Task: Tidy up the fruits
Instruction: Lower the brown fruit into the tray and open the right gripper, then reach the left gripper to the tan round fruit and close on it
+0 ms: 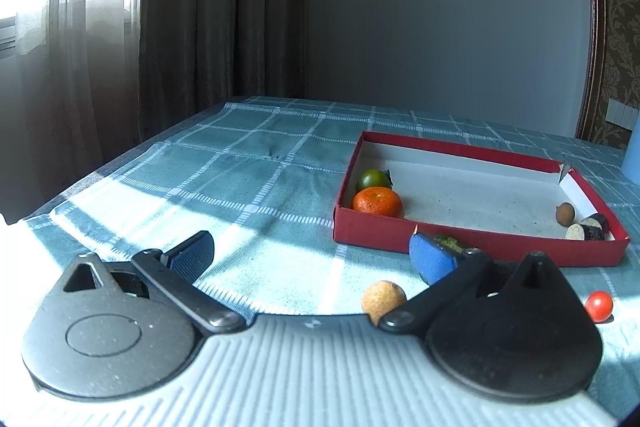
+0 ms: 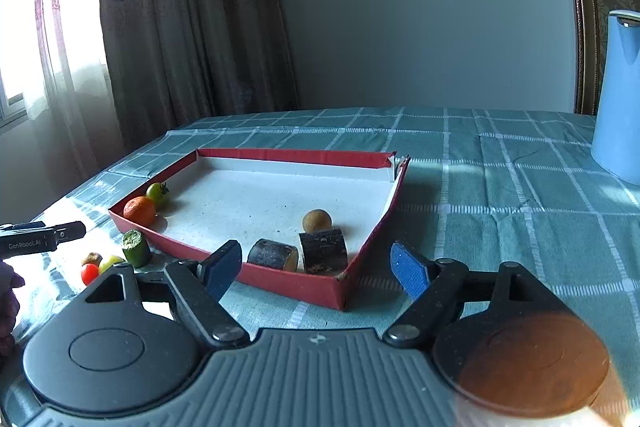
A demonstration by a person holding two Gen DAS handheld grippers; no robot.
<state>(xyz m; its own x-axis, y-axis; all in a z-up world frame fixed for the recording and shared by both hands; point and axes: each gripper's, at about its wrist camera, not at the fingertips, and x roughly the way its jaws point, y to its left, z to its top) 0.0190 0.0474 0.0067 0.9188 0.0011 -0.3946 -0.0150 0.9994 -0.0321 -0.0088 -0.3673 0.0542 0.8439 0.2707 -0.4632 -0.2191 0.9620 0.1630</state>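
Note:
A shallow red box [image 1: 472, 245] [image 2: 296, 285] lies on the checked tablecloth. It holds an orange tangerine [image 1: 377, 201] [image 2: 139, 211], a green tomato [image 1: 373, 179] [image 2: 157, 193], a small brown round fruit [image 1: 565, 214] [image 2: 317, 220] and two dark cut pieces [image 1: 588, 228] [image 2: 300, 254]. Outside the box lie a tan round fruit [image 1: 383, 299], a red cherry tomato [image 1: 599, 305] [image 2: 89, 273], a green cut piece [image 2: 136, 248] and a yellow fruit [image 2: 110, 261]. My left gripper [image 1: 312, 259] is open and empty by the tan fruit. My right gripper [image 2: 316, 269] is open and empty at the box's near corner.
A blue kettle [image 2: 618, 95] stands at the right on the table. Curtains and a window are at the left, beyond the table's left edge [image 1: 120, 163]. The left gripper's tip [image 2: 44, 237] shows at the left of the right wrist view.

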